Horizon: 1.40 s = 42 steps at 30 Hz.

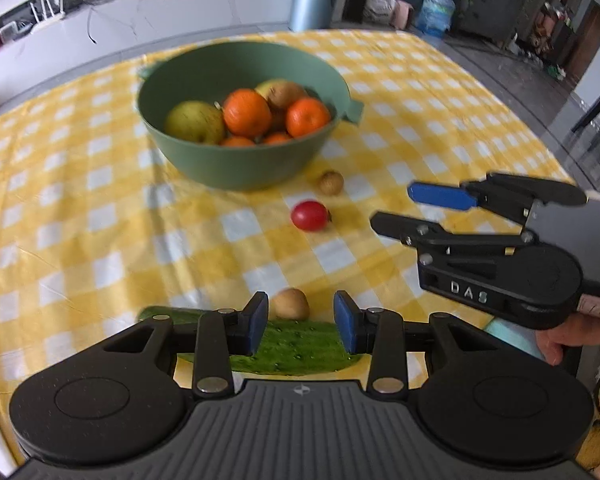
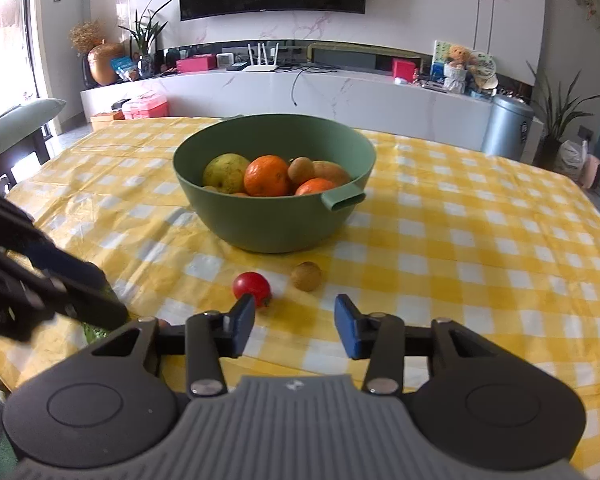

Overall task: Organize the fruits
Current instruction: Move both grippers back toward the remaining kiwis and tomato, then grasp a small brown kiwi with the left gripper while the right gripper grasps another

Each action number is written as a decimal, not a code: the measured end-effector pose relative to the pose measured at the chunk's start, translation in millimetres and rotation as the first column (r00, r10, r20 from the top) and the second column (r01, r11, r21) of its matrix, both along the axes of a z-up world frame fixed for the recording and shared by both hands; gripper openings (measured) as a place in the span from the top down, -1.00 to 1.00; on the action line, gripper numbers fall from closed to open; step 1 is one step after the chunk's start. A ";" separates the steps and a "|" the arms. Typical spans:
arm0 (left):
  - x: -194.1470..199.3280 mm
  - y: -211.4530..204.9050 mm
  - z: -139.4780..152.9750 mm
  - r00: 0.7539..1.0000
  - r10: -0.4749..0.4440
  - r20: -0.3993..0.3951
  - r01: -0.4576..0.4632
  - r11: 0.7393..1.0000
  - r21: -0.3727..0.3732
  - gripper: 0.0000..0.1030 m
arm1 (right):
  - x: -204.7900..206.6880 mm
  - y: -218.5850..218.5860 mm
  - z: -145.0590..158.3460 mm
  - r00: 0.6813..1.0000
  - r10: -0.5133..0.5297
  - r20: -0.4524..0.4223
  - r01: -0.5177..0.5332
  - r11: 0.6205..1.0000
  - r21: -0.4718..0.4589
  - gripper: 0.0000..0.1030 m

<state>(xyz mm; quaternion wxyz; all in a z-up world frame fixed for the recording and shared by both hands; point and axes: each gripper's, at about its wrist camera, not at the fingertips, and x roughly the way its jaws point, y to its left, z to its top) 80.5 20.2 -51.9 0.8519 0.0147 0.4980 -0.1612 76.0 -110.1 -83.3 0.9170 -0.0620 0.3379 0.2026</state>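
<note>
A green bowl (image 1: 236, 168) (image 2: 276, 224) holds oranges, a pear and brownish fruit. In front of it on the checked cloth lie a red cherry tomato (image 1: 309, 216) (image 2: 252, 286) and a small brown round fruit (image 1: 332, 183) (image 2: 306, 276). A second small brown fruit (image 1: 291, 304) lies just past my left gripper (image 1: 300, 312), which hangs open over a cucumber (image 1: 288, 346) lying crosswise under its pads. My right gripper (image 2: 295, 314) (image 1: 392, 207) is open and empty; its left fingertip is close to the tomato. The left gripper shows as a dark blur (image 2: 60, 292).
The table wears a yellow-and-white checked cloth (image 2: 480, 240). A person's hand (image 1: 560, 340) holds the right gripper at the table's near right edge. A chair (image 2: 16, 128) stands at the far left. A grey bin (image 2: 506, 126) and a white counter stand beyond the table.
</note>
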 end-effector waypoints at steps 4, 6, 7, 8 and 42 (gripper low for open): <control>7.7 -6.7 -11.8 0.999 -0.022 -0.044 0.023 1.000 0.016 0.15 | 4.8 -1.6 -4.0 1.000 -0.006 -0.017 0.007 1.000 0.015 0.20; 13.1 -9.9 -16.4 0.998 -0.021 -0.061 0.023 0.999 0.030 0.15 | 7.0 -2.6 -5.5 1.000 -0.011 -0.027 0.012 1.000 0.023 0.20; 16.1 -11.3 -17.5 0.997 -0.018 -0.070 0.021 0.999 0.036 0.15 | 8.2 -3.4 -6.0 0.999 -0.013 -0.031 0.014 0.999 0.029 0.20; 19.6 -12.9 -18.2 0.996 -0.016 -0.082 0.019 0.999 0.039 0.15 | 9.9 -3.7 -6.4 0.999 -0.014 -0.035 0.016 0.999 0.034 0.20; 48.8 0.6 -35.2 0.988 0.155 -0.007 -0.155 0.988 -0.001 0.47 | 70.3 2.7 -33.6 0.994 -0.064 -0.086 0.073 0.992 0.106 0.38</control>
